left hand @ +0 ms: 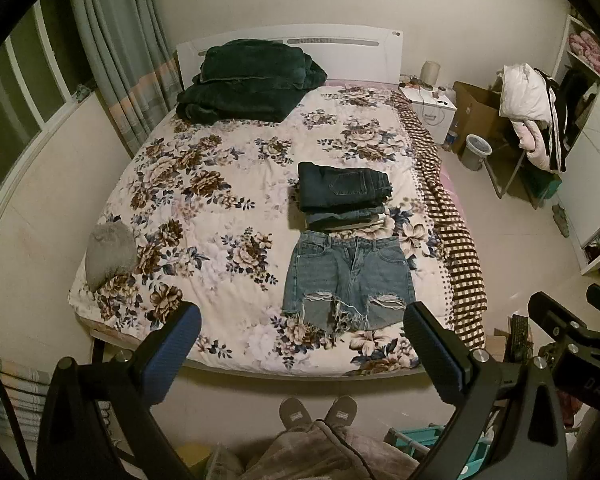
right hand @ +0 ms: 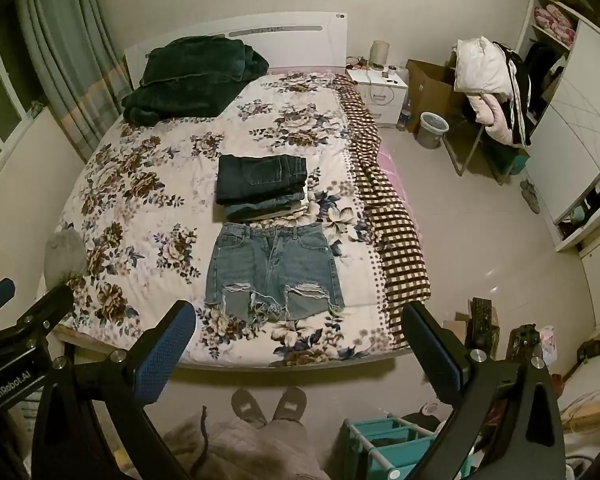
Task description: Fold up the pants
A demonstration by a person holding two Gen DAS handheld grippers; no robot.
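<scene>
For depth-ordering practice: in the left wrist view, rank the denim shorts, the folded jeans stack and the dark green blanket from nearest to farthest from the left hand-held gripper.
1. Denim shorts, flat near the bed's foot.
2. Folded jeans stack, mid-bed behind the shorts.
3. Dark green blanket, by the headboard, left.

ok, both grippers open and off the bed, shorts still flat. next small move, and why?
Probably lower both grippers to the ripped light-blue denim shorts: left gripper to one side edge, right gripper to the other. The shorts lie flat and unfolded in front of the folded dark jeans stack, and both grippers are open and empty.
</scene>
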